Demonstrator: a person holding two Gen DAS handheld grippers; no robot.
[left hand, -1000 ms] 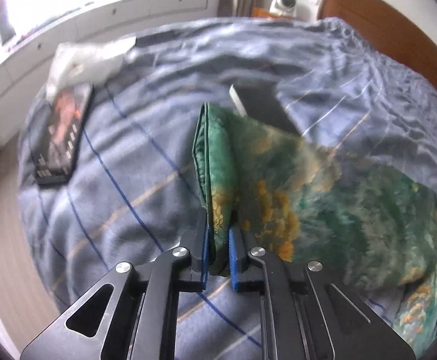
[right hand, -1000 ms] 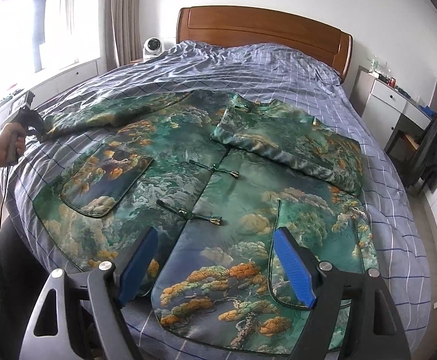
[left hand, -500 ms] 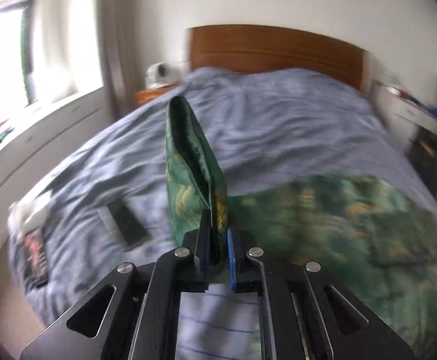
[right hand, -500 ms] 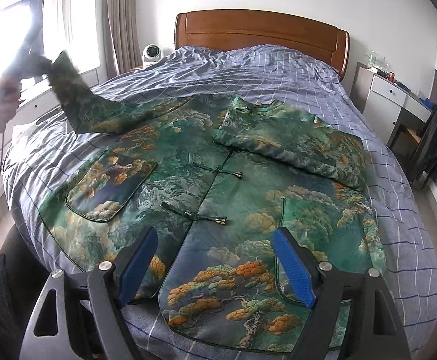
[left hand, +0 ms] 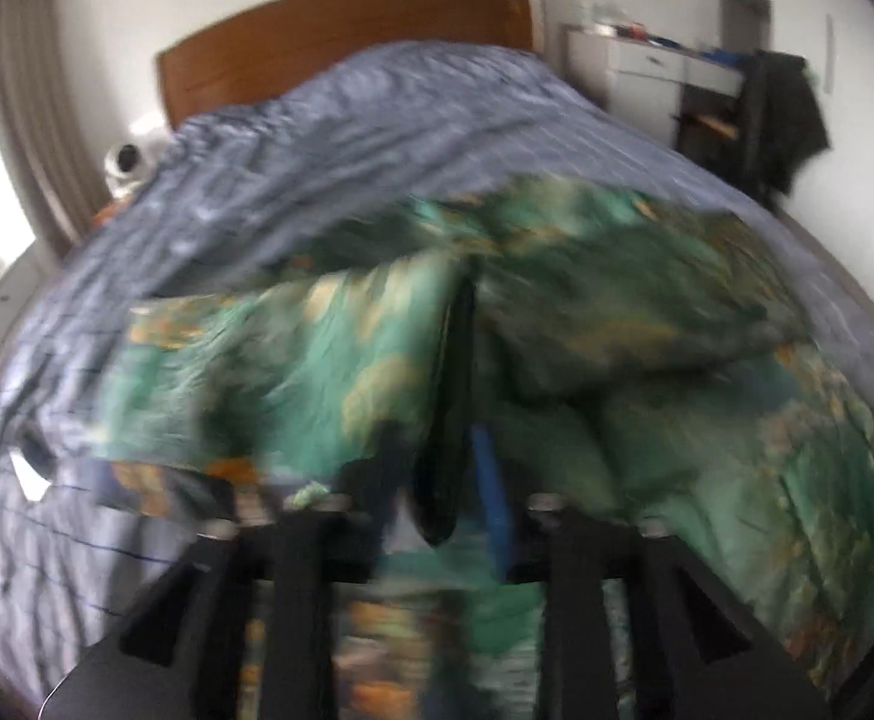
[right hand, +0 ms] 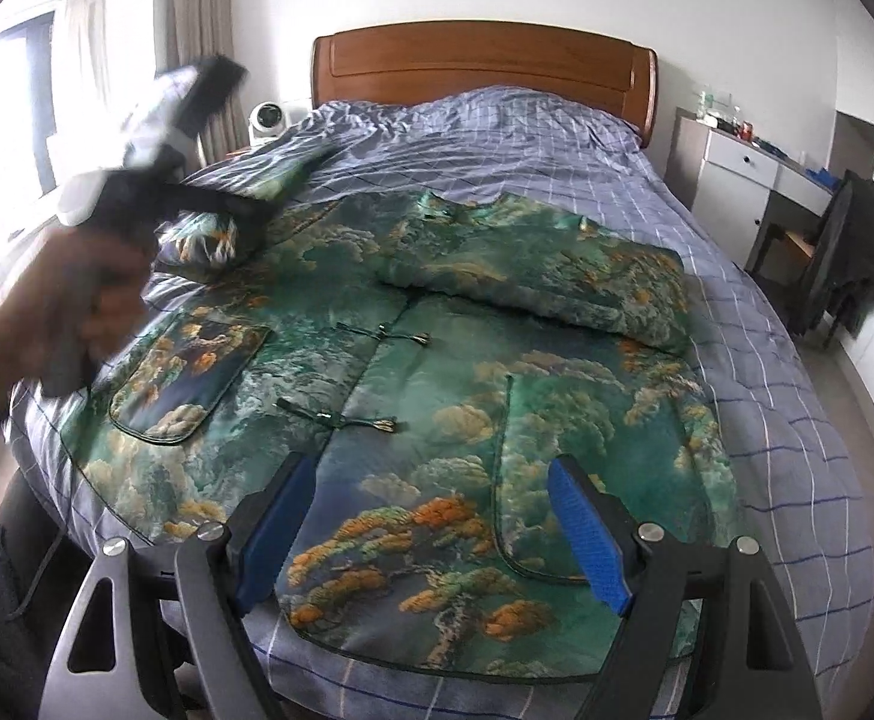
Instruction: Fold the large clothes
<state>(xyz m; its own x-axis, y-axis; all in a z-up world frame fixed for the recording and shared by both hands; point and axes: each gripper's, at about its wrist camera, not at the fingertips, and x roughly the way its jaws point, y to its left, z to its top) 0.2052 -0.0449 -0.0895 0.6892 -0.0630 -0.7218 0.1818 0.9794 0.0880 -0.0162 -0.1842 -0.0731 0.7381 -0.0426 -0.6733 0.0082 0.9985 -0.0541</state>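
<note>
The green jacket lies front-up across the blue checked bed, its hem toward the right claw and its collar toward the wooden headboard beyond. The right claw hangs released over the hem, its blue pads wide apart with nothing between them; the jacket's lower front panel shows through the gap. Ahead of this claw, two knotted frog fastenings close the front opening, and a patch pocket sits ahead and to its left. The sleeve ahead and to its right is already folded in across the chest.

Ahead and far to the left of the right claw, a hand carries the left claw above the jacket's other sleeve, which is bunched and lifted near the shoulder. The left wrist view is badly smeared: the claw's jaws have just been opening, and the dark edge of the sleeve cuff appears to hang between the pads without being pinched, though the blur makes that hard to confirm. Beyond the left claw the sleeve fabric drapes over the jacket body. A white fan stands beside the headboard, and a dark garment hangs at the desk far to the right.
</note>
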